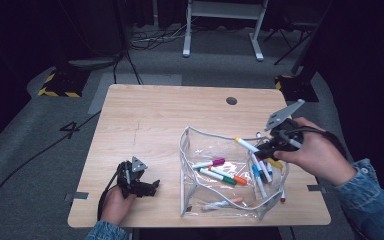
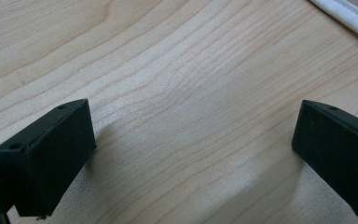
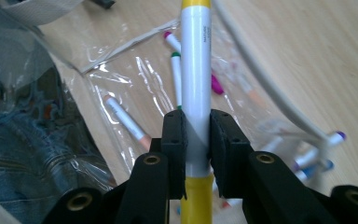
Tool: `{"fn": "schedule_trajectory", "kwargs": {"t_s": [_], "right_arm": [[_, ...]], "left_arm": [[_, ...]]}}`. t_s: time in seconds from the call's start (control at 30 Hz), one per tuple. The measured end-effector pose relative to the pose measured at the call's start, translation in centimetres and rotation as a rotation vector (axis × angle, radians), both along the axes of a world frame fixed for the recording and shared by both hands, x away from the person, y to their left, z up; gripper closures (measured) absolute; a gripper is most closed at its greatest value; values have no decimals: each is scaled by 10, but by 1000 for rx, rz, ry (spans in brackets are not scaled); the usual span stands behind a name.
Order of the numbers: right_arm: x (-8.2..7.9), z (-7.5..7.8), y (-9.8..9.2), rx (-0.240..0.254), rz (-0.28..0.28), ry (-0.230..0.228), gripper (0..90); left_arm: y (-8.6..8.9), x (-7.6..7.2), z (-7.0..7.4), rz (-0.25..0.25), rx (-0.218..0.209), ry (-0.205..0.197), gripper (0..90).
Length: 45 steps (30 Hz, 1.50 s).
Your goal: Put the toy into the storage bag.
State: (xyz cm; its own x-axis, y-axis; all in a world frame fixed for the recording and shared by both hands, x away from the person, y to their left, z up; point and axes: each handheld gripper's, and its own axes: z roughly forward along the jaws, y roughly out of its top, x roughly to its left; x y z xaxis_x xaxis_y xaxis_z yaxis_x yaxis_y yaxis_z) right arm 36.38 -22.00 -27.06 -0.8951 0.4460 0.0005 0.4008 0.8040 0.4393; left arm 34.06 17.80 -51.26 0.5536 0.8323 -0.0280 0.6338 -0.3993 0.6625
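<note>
The right gripper is clamped on a yellow marker: a white barrel with fine print along it, a yellow cap at the far end and a yellow end below the pads. In the high view this marker hangs tilted over the right half of the clear plastic pouch, above its open top edge and off the table.

The pouch, edged with a white zip band, lies on the front right part of the wooden table. Inside it lie a magenta marker, a green marker, an orange marker and several blue ones crowded at the right side; a pale peach marker lies near the pouch's front edge. The pouch's right corner reaches close to the table's right edge, while the table behind and to the left of the pouch is bare wood.

The left gripper rests low on the table left of the pouch, near the front edge, jaws spread wide with nothing between them. The left gripper view adds the wood grain just beneath it and a strip of the white zip band. The right gripper view shows the print on the barrel and the pads pressing both sides of it.
</note>
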Motion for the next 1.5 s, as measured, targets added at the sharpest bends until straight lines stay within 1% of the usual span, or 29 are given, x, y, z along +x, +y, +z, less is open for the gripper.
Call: {"fn": "schedule_trajectory", "kwargs": {"t_s": [0.1,0.2,0.33,0.4,0.43,0.47,0.5,0.53,0.6,0.63,0.73,0.87,0.97,1.03,1.1,1.13,1.23,1.3,1.4,1.43,1.5], "right_arm": [[0,-10,22,-24,61,24,770],[-1,-23,41,-47,109,52,770],[-1,-41,58,-62,154,85,770],[-1,-51,64,-72,167,100,770],[-1,-51,64,-72,167,100,770],[-1,-61,70,-86,180,118,770],[-1,-65,73,-96,187,124,770],[-1,-65,73,-96,187,124,770],[-1,-75,78,-118,200,134,770],[-2,-85,82,-154,222,150,770],[-3,-98,87,-207,254,181,770],[-7,-111,93,-254,298,221,769],[-9,-119,96,-292,321,238,769],[-11,-123,97,-296,335,252,765],[-11,-125,97,-281,352,245,688],[-11,-125,97,-273,355,237,670],[-11,-118,93,-233,339,205,614],[-10,-108,88,-203,316,181,599],[-8,-89,79,-131,281,158,569],[-7,-80,73,-105,262,137,568],[-6,-62,63,-69,232,98,577]], "left_arm": [[0,0,0,-4,-3,3,0],[0,0,0,-4,-3,2,0],[0,0,0,0,1,0,0],[0,0,0,-3,0,0,0],[0,0,0,-3,0,0,0],[0,0,0,-4,1,0,0],[0,0,0,-3,1,0,0],[0,0,0,-3,1,0,0],[0,0,0,-3,1,0,0],[0,0,0,-4,-1,1,0],[0,0,0,-4,-2,2,0],[0,0,0,-3,-3,2,0],[0,0,0,-3,-8,5,0],[0,0,0,-3,-8,5,0],[0,0,0,-3,-8,5,0],[0,0,0,-3,-8,5,0],[0,0,0,-3,-7,4,0],[0,0,0,-3,-8,5,0],[0,0,0,-3,-8,5,0],[0,0,0,-3,-8,5,0],[0,0,0,-4,-8,5,0]]}}
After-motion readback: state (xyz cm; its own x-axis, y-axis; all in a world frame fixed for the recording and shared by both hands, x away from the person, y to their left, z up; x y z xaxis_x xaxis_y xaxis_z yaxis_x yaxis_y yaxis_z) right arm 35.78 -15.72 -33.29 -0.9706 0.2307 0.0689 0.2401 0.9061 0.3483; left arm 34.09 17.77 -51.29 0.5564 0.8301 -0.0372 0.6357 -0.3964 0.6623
